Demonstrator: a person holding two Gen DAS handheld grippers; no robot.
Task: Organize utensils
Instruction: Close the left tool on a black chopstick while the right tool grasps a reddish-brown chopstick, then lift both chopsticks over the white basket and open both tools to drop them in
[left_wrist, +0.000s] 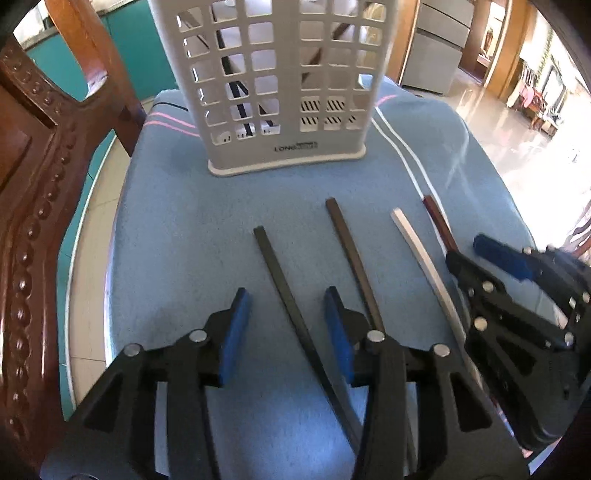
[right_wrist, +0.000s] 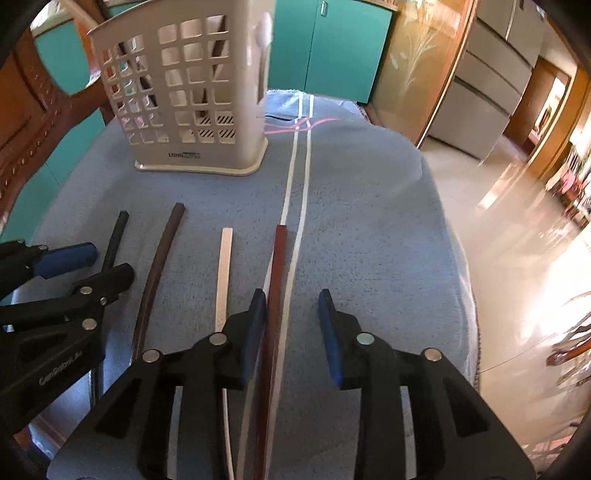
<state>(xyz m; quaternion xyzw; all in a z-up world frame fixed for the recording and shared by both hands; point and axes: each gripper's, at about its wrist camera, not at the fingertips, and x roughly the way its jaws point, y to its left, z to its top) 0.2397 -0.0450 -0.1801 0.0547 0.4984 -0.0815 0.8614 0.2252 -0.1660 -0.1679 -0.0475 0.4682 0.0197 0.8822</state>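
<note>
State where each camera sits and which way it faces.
Left wrist: on the left gripper, looking down over a black chopstick toward the basket; right gripper at its right edge.
Right wrist: on the right gripper, over a red chopstick; left gripper at its left edge.
Shared: basket, four chopsticks, blue towel.

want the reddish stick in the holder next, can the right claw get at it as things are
Probably yes: the right claw stands open with the reddish stick already lying between its pads on the blue towel, nothing on top of it.
</note>
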